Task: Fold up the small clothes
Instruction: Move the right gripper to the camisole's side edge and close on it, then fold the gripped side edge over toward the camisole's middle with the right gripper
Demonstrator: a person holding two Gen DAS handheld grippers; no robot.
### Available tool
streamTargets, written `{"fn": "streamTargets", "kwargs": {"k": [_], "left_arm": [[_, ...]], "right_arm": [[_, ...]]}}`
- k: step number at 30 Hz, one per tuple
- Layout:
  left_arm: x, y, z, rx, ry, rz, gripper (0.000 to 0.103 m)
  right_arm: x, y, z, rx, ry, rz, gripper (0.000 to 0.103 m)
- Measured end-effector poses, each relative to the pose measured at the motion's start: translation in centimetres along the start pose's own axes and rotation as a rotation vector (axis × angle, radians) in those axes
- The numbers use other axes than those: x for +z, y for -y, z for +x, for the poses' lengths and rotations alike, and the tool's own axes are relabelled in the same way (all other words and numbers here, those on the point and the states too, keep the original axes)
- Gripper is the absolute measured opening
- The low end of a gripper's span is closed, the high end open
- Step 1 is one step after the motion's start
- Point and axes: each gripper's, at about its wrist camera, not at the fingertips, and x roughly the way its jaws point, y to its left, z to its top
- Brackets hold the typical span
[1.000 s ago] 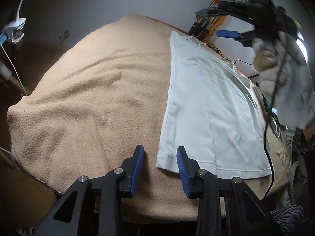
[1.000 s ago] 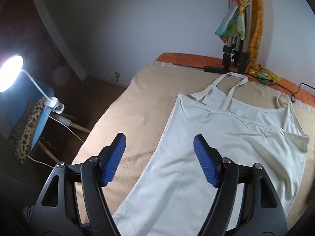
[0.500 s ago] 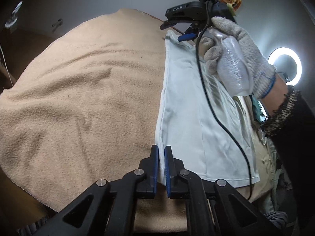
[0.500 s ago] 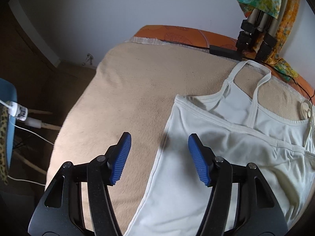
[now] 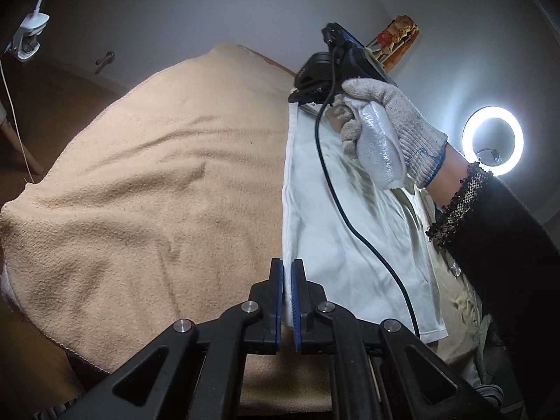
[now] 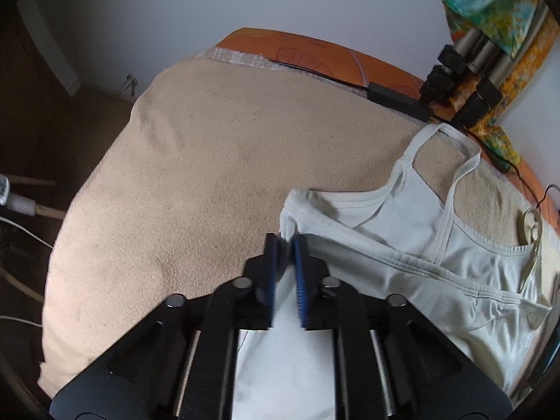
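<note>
A white strappy top lies flat on a beige blanket. My left gripper is shut on the top's left edge near the bottom hem. In the left wrist view my right gripper, held by a gloved hand, pinches the same edge at the far end. In the right wrist view my right gripper is shut on the white top at its upper left corner, below the straps. The fabric bunches a little at the pinch.
The beige blanket covers a bed with an orange edge at the back. A tripod with colourful cloth stands at the far right. A ring light glows right. A clip lamp hangs left.
My left gripper closed on the top's left edge near the hem. My right gripper moved down to the top's upper left corner and closed on it.
</note>
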Motion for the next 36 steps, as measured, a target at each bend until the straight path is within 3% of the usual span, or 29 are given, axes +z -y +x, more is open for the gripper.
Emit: {"fn": "streamTargets", "kwargs": {"k": [7,13,26,31,36], "left_arm": [[-0.8,0.9,-0.1,0.006,0.001,0.054,0.001],[-1.2,3.5,-0.2,-0.011,0.009,0.153,0.001],[-2.0,8.7,2.0,-0.104,-0.065,0.273,0.001],[-1.9,9.4,4.1,-0.113,-0.123,0.288,0.001],[-2.9,10.7,5.1,-0.099,-0.151,0.307,0.001]], "right_arm": [[-0.5,2.5,-2.3,0.111,0.053,0.06,0.004],[-1.3,5.0,-5.0,0.148,0.111,0.096,0.004],[-4.5,13.3,-8.6,0.093,0.162,0.166,0.004],[-4.9,15.9,-7.6,0.102,0.144,0.203,0.004],[-4.8,15.7,-5.6,0.098,0.122,0.186,0.004]]}}
